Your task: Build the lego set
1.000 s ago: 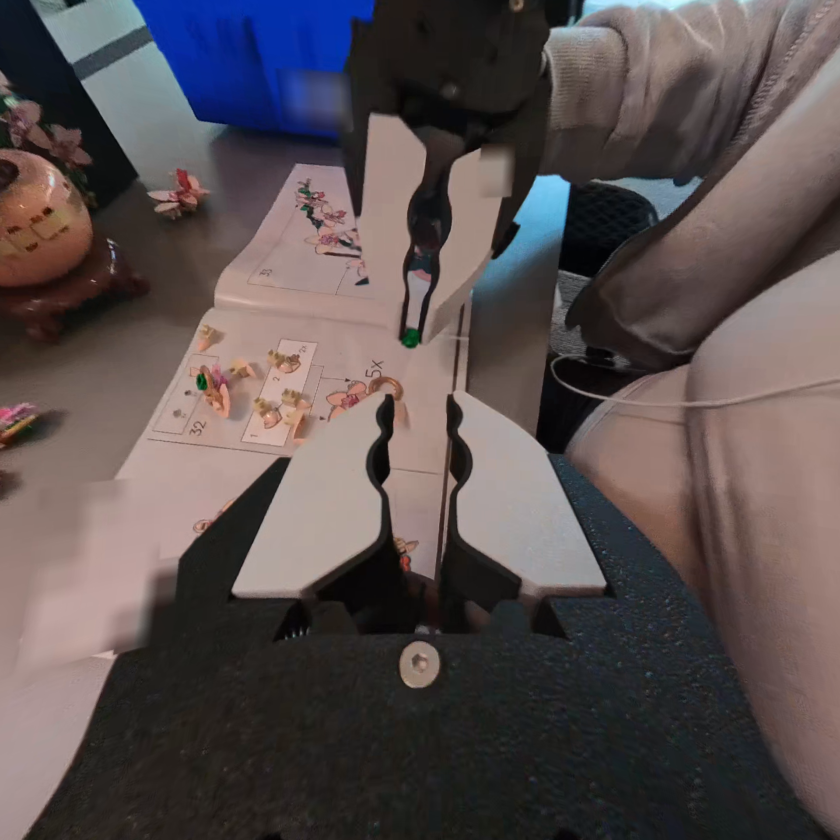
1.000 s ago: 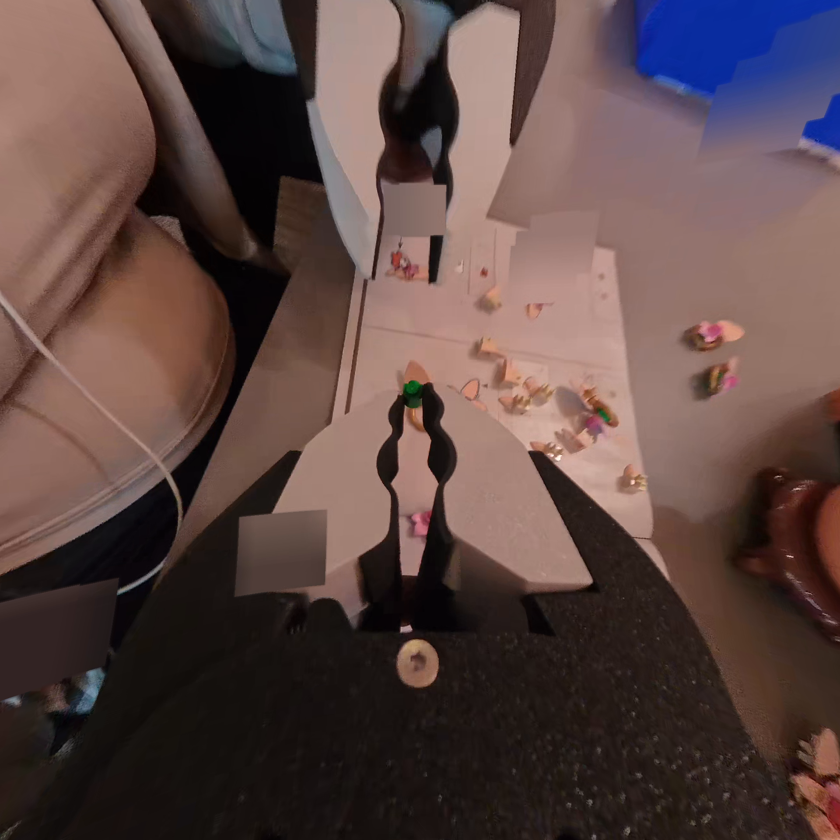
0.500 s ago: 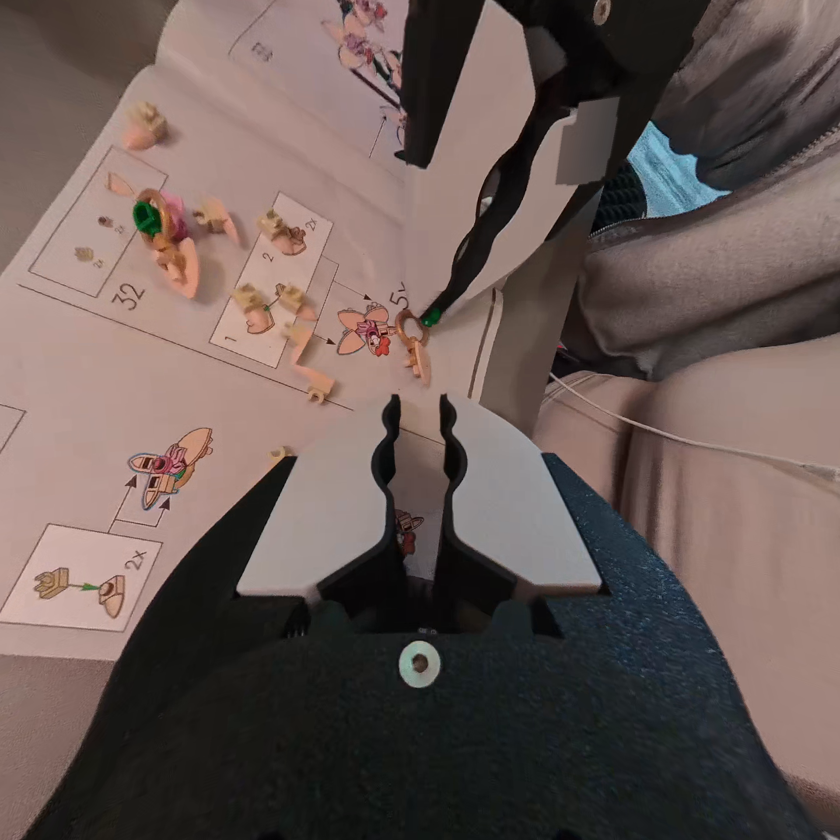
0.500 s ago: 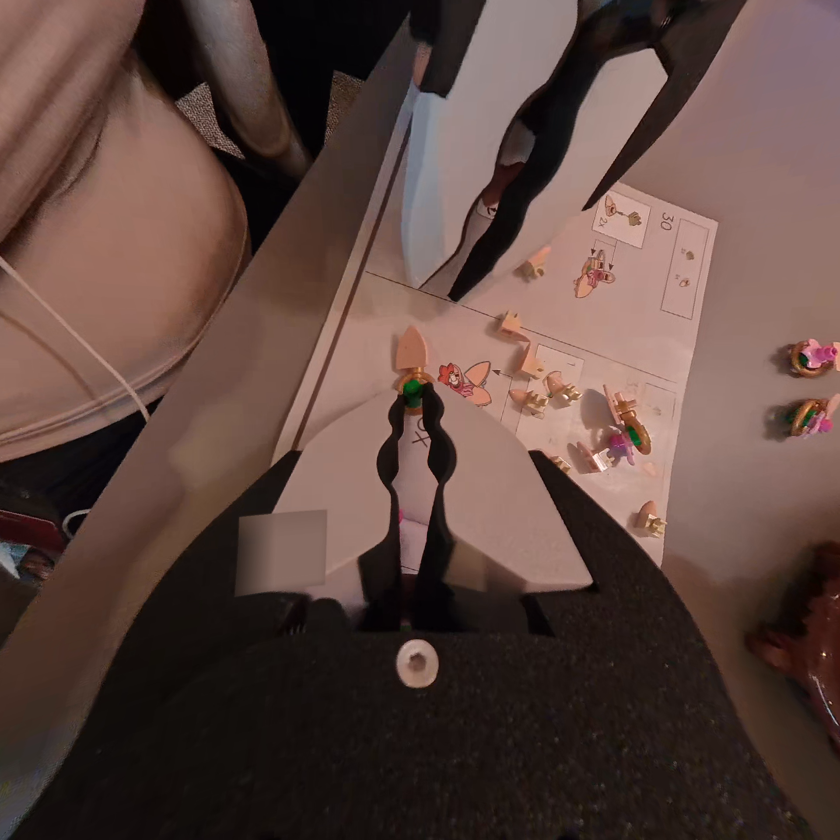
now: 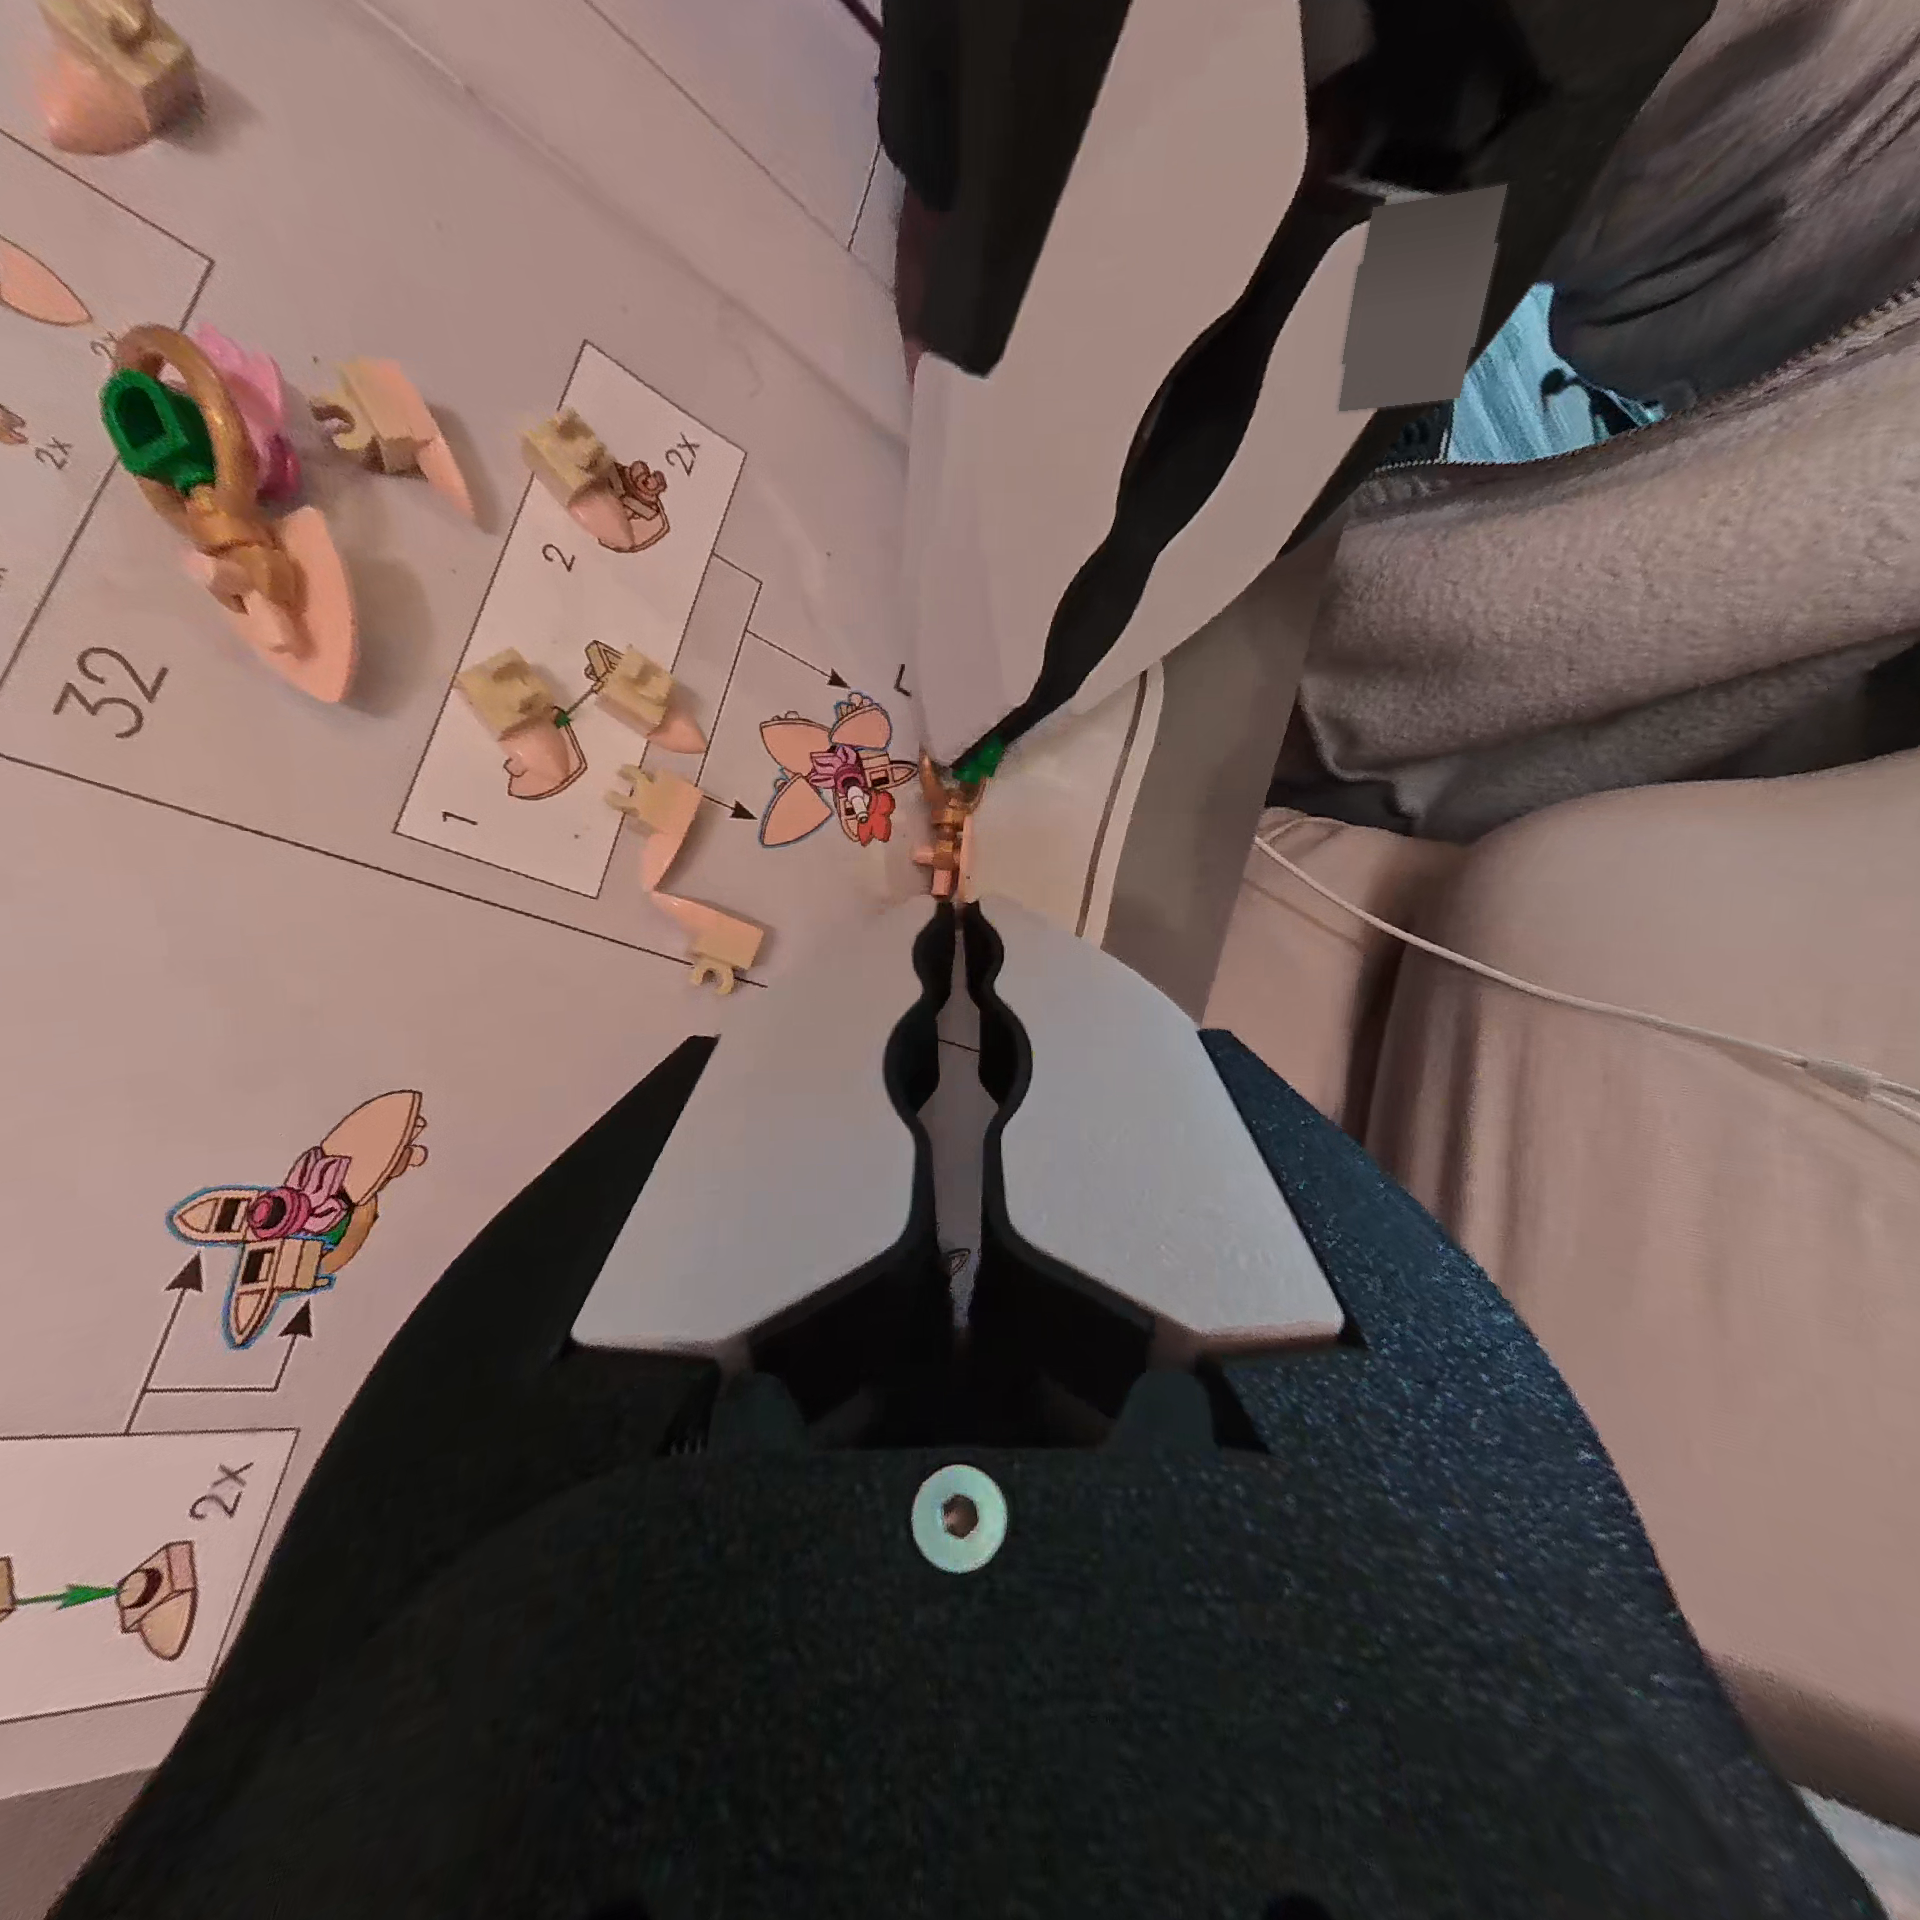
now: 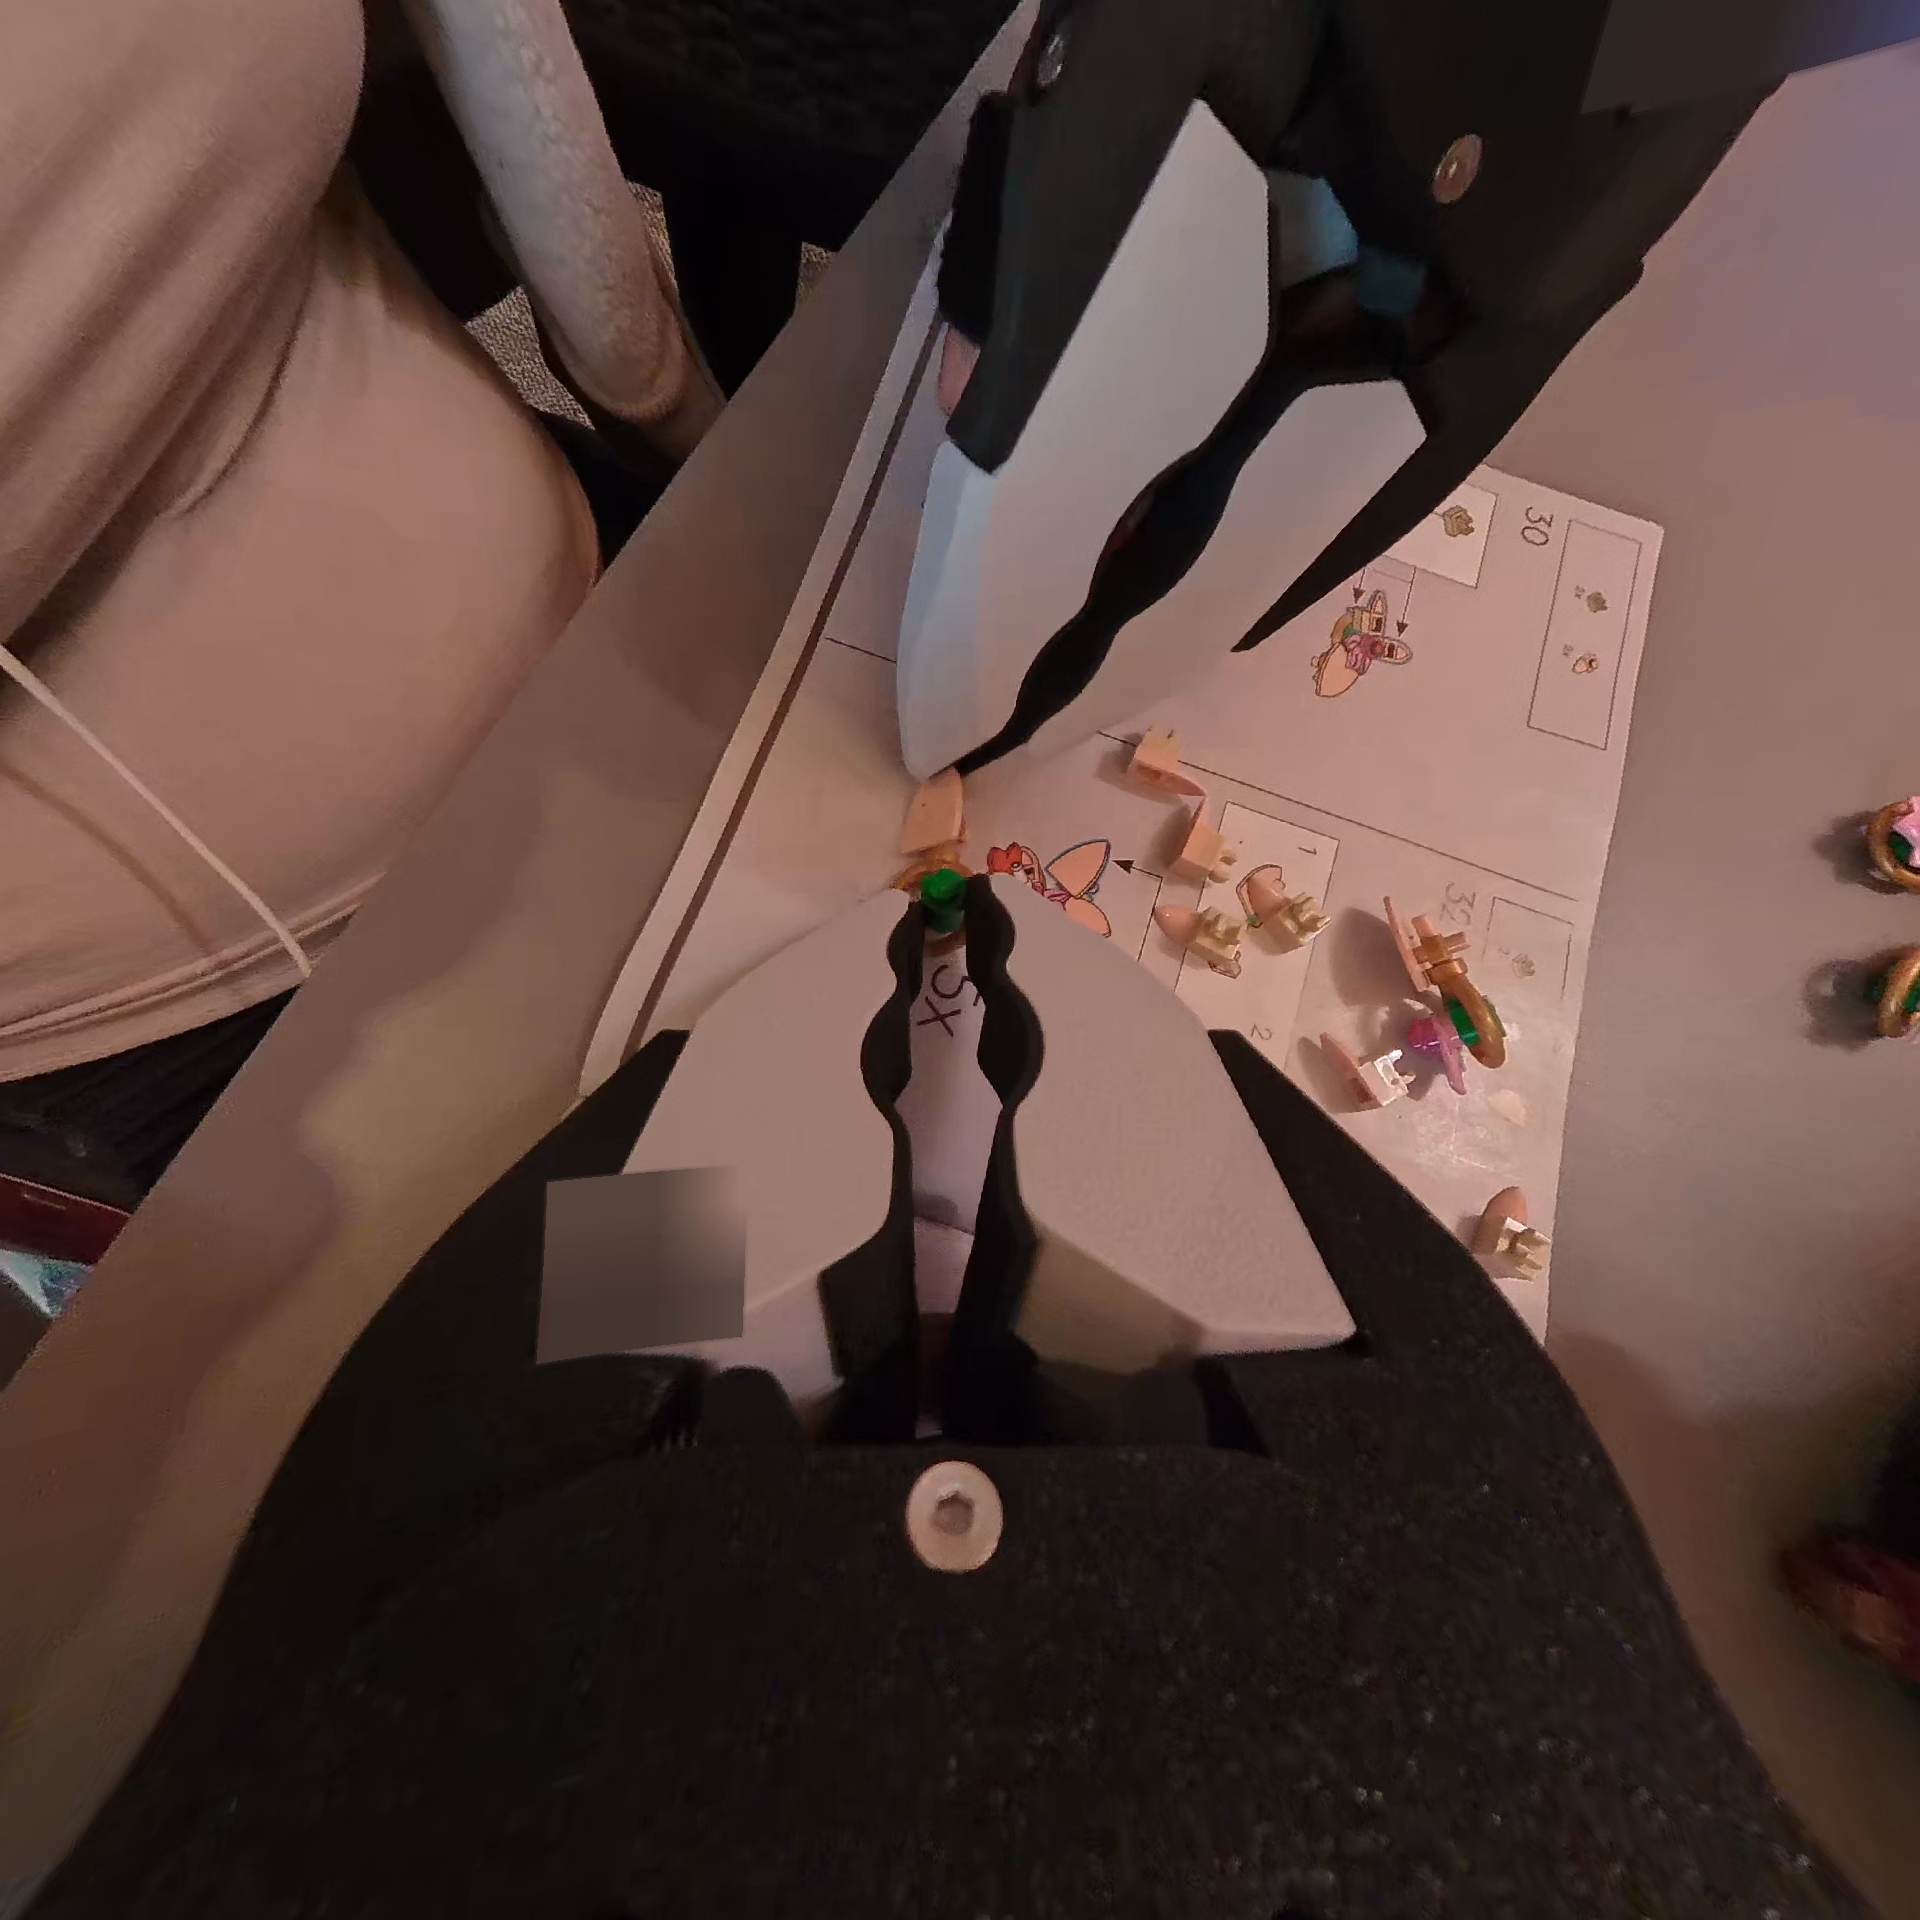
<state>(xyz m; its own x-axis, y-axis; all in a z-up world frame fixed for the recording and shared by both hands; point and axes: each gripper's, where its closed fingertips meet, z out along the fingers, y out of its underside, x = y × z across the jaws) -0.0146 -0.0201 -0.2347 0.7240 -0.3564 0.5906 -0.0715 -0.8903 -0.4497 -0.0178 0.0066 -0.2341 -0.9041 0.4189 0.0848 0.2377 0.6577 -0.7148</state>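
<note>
Two grippers meet tip to tip over the open instruction booklet (image 5: 436, 987) that lies on the bench (image 6: 1766, 312). The left gripper (image 5: 954, 914) has its fingers pulled in tight on the pale pink petal piece (image 5: 943, 871), right at the booklet's edge nearest the person. The right gripper (image 6: 943, 920) has its fingers pinched on a small green piece (image 6: 942, 896). The green piece sits at the gold ring (image 5: 935, 784) joined to the petal piece, so both grippers hold one little flower part between them, just above the booklet. I cannot tell if the green piece is pushed all the way in. More loose bits lie on the booklet, farther from the person than the held part. One is a half-built flower (image 5: 223, 488) with a gold ring, a green piece, a pink middle and a pink petal. Near it are several small tan and pink petal pieces (image 5: 520, 717), some on the printed step boxes. Off the booklet, on the bare bench, two more small flower parts with gold rings (image 6: 1896, 842) lie side by side. Beside the booklet, past the bench edge, are the person's legs in tan clothes (image 5: 1610, 1195), with a thin white cord (image 5: 1558, 997) across them.
</note>
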